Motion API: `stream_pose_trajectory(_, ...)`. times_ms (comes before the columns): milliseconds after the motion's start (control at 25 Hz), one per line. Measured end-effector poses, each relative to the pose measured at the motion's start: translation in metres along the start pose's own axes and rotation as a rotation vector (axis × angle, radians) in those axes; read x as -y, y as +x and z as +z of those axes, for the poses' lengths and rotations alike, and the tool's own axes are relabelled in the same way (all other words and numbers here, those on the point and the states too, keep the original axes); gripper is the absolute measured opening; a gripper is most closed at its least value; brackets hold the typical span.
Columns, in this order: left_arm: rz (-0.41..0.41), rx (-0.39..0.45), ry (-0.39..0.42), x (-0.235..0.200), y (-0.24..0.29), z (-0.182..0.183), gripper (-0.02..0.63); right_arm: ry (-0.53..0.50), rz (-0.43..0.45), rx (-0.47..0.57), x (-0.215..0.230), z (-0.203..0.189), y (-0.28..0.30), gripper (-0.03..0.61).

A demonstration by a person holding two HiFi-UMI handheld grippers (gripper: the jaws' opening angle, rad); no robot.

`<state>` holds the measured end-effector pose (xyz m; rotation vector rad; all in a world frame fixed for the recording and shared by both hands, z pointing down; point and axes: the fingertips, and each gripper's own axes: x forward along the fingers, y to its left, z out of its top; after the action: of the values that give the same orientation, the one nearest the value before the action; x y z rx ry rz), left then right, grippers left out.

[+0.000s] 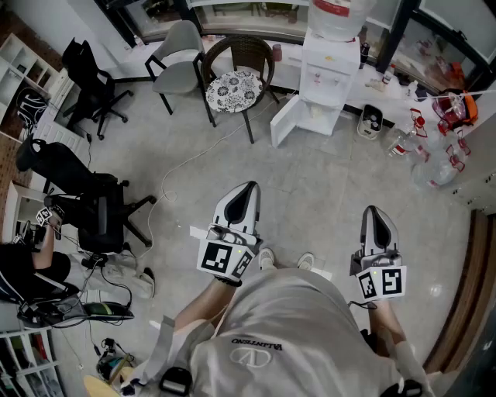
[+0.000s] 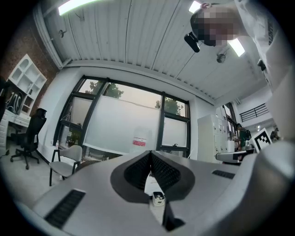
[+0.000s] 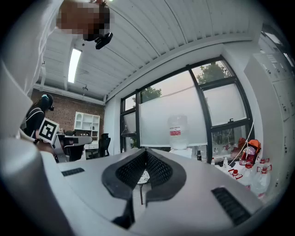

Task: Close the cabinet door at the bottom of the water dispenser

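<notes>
Both grippers are shut and empty, held out level in front of the person who carries them: the left gripper (image 1: pixel 248 187) has its jaws pressed together with nothing between the ribbed pads (image 2: pixel 162 170), and the right gripper (image 1: pixel 371 210) likewise has its jaws closed tip to tip on nothing. In the head view the two hang side by side above the grey floor (image 1: pixel 310 194), well apart from each other, the person's shoes (image 1: pixel 266 258) just below and between them. Both point toward the far wall, where the white water dispenser (image 1: pixel 331 74) stands under the windows with a bottle (image 1: pixel 338 14) on top. The cabinet door (image 1: pixel 290 122) at its foot is open, swung out to the left of the dispenser as the head view shows it, and it lies well beyond either gripper. Just left of the door stands a wicker chair (image 1: pixel 246 48) with a patterned cushion (image 1: pixel 234 90), and beside that a grey chair (image 1: pixel 180 58). A cable (image 1: pixel 203 149) trails across the floor from there. Black office chairs (image 1: pixel 87 87) stand by the shelves at the left edge, and clear jugs (image 1: pixel 434 159) are clustered on the floor to the right of the dispenser
</notes>
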<state>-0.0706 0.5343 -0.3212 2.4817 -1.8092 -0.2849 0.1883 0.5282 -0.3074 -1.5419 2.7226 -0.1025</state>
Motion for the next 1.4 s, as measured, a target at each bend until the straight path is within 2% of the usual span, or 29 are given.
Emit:
stream_pose_trajectory(680,-0.017,-0.006,-0.028,-0.022,-0.009,-0.004,0.006,0.010,-0.012,0.003,-0.025,-0.001,0.012,0.017)
stream_pose_trajectory(1400,-0.045,-0.040,-0.049,-0.087,-0.020,-0.018,0.006,0.000,-0.032,-0.033,-0.078,-0.021,0.042,0.017)
